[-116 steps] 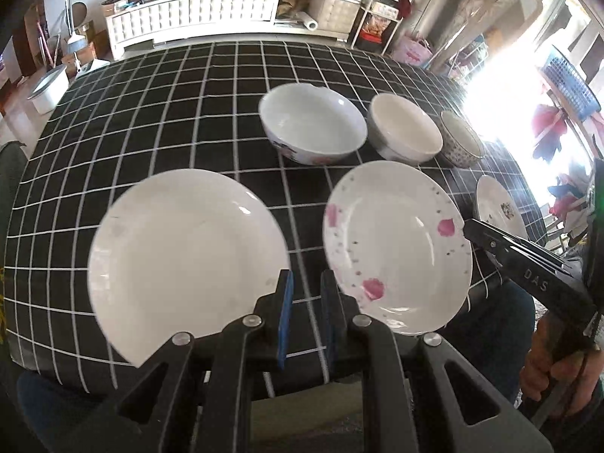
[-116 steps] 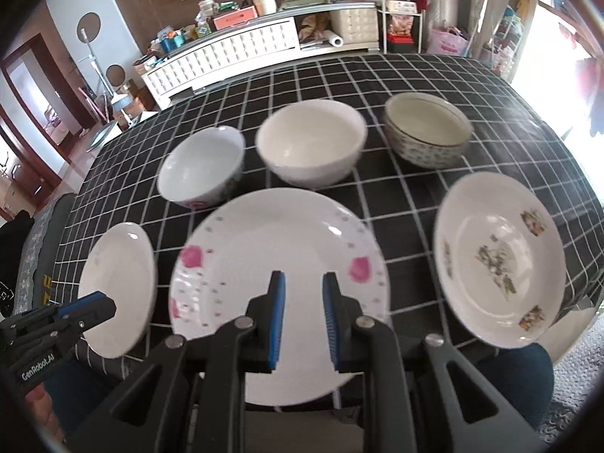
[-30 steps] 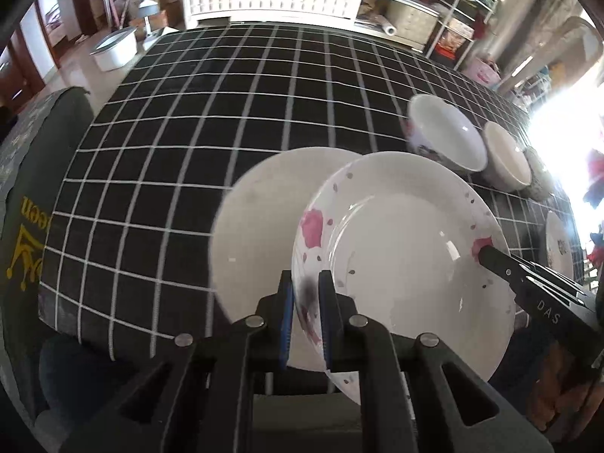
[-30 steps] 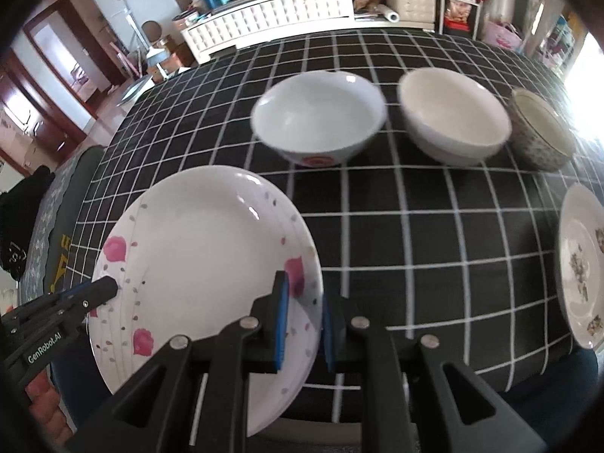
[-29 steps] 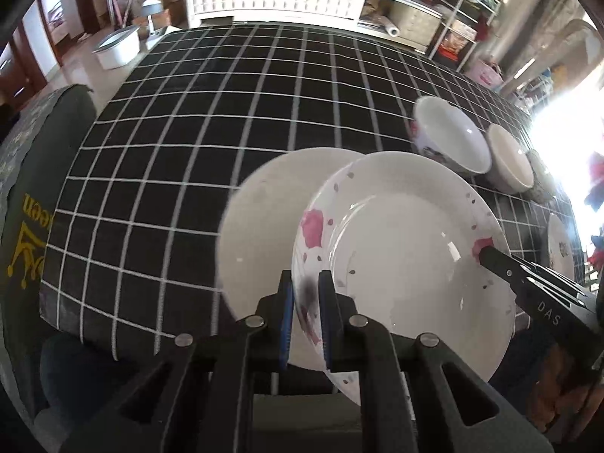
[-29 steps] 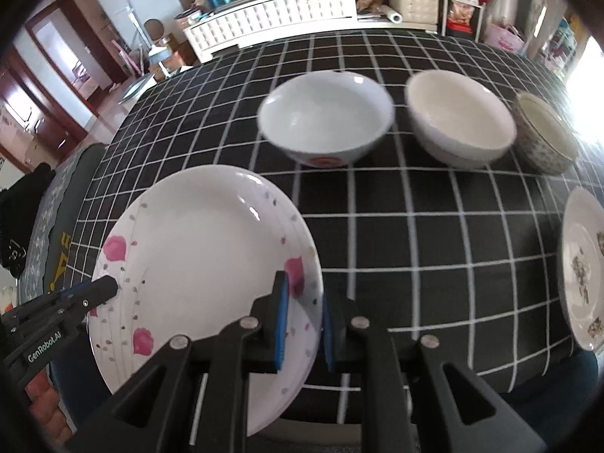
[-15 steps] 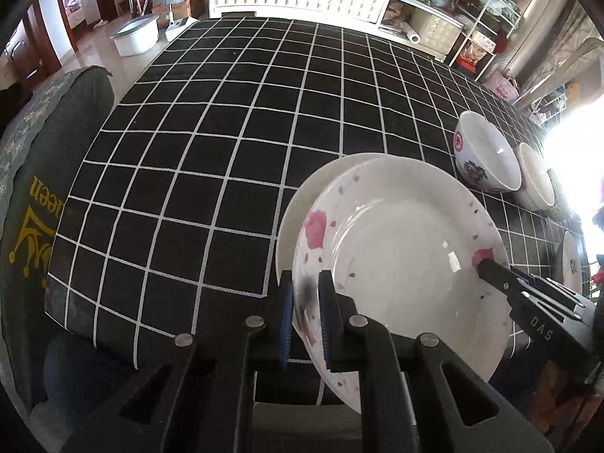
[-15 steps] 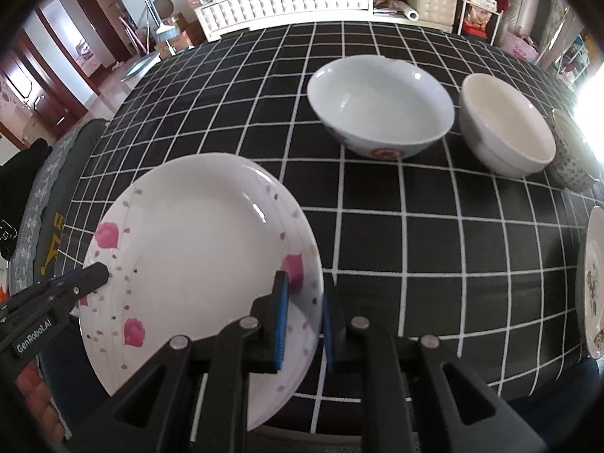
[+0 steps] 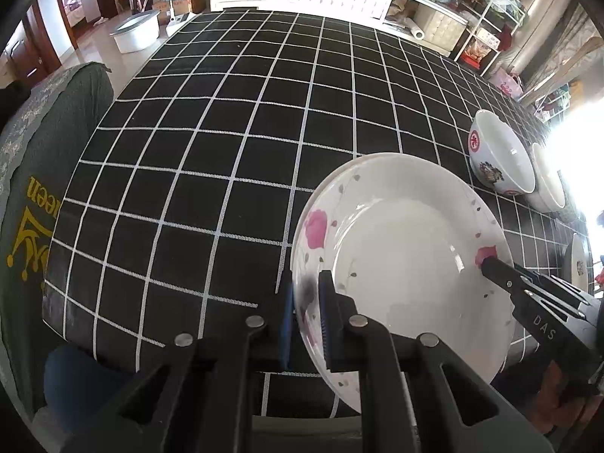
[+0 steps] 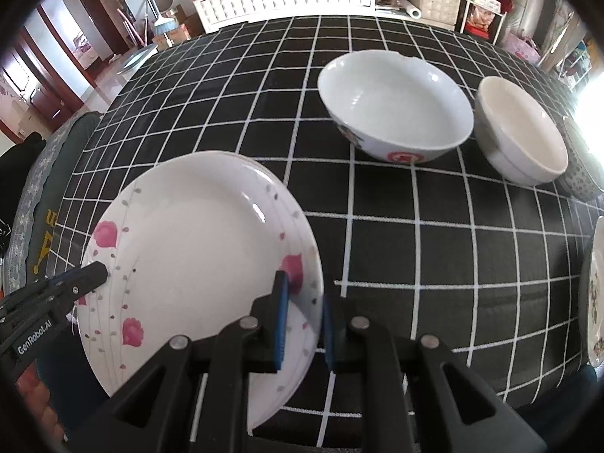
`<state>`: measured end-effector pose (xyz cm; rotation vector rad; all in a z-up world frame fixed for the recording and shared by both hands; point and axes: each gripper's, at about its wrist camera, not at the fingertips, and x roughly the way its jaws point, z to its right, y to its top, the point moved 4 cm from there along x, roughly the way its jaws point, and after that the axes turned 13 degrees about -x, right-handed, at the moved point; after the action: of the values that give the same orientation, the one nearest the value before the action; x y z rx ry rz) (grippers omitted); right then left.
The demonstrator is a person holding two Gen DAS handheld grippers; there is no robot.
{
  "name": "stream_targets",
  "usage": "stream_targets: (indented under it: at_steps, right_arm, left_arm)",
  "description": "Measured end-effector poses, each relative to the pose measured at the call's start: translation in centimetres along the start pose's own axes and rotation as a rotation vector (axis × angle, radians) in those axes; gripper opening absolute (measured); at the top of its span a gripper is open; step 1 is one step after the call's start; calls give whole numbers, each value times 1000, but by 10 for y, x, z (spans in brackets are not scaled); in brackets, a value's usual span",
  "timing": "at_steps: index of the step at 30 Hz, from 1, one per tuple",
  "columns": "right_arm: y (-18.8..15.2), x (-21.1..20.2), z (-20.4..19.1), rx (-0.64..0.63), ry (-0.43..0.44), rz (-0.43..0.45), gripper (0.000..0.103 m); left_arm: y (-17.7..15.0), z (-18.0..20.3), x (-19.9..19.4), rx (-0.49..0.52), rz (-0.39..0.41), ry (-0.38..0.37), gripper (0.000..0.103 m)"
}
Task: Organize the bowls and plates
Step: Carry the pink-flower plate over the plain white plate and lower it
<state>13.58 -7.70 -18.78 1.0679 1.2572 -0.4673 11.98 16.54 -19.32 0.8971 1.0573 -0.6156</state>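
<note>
flowered plate [image 9: 407, 256]: held over plain plate [image 9: 341, 168], near table [image 9: 226, 132] edge
left gripper [image 9: 305, 321]: clamped on its left rim
right gripper [image 10: 304, 317]: clamped on its right rim
risk: uneven release tips it, chips the rims
nearby: 2 bowls [image 10: 396, 102] and patterned plate [image 10: 594, 294], well clear; path is open

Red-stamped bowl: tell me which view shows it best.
Right wrist view: the bowl sits near the middle, its whole rim and inside showing. The left wrist view has it small near the right edge, seen from the side.
</note>
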Motion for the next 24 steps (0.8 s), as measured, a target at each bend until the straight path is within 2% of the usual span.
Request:
stream_targets:
  at_steps: [6,16,24]
  right_arm:
    - [1,2,-1,-8,8,-7,20]
    - [-2,-1,1,-16,18,-3,20]
    - [-3,-23,9,-10,7,39,20]
  left_arm:
    - [4,-1,7,2,-12,16,11]
    - [7,-3,6,-8,-5,0,11]
    - [9,0,-19,26,57,1,11]
